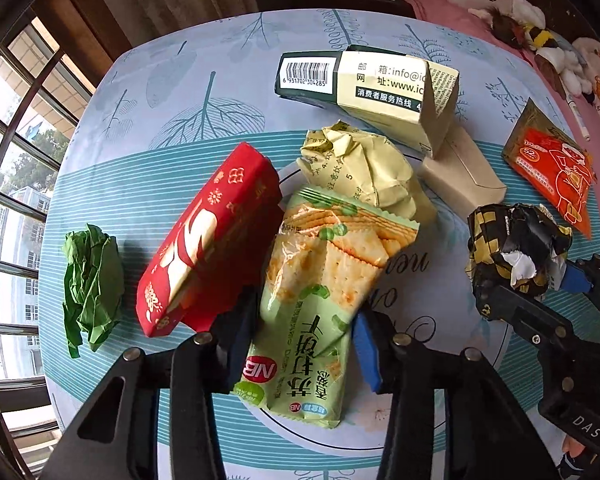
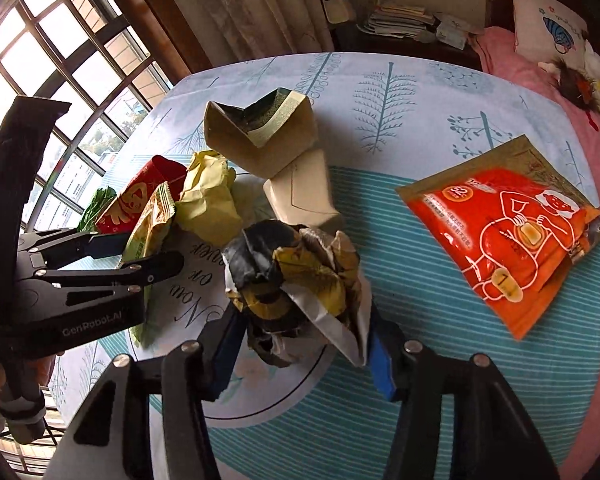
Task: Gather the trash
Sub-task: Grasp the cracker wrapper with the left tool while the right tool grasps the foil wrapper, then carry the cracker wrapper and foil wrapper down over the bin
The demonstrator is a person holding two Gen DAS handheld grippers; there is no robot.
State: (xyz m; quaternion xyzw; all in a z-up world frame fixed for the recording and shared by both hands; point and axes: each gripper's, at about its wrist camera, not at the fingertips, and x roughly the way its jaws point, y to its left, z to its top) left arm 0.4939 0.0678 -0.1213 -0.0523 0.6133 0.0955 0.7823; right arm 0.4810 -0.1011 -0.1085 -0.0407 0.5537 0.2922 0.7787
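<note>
A: How many pieces of trash, and where do they sit against the tongs?

B: 8 on the tablecloth point(image 1: 148, 92). The green cracker wrapper point(image 1: 320, 280) lies between the pads of the left gripper point(image 1: 304, 350), which are clenched on its lower half. The black-and-gold crumpled wrapper point(image 2: 300, 276) sits between the pads of the right gripper point(image 2: 300, 354), both blue pads pressed to its sides.

A: And the rest?

B: 1 red box point(image 1: 208, 236) leans just left of the left tongs, touching the cracker wrapper. 1 crumpled green paper point(image 1: 92, 288) lies further left, apart from the box. 1 pale yellow crumpled paper point(image 1: 360, 168) sits straight ahead of the left tongs, touching the wrapper's far end. Beyond it, 1 dark green and cream carton point(image 1: 368, 88), torn open, rests on 1 small beige box point(image 1: 464, 176). 1 orange pouch point(image 2: 512, 232) lies flat, well to the right of the right tongs.

A: Room to move?

B: Tight at the centre pile. Open cloth lies between the right tongs and the orange pouch, and on the near side of both grippers. The table's far edge is well past the carton.

A: Pose?

B: Both point steeply down at the table, side by side, near each other, the right one to the right of the left
</note>
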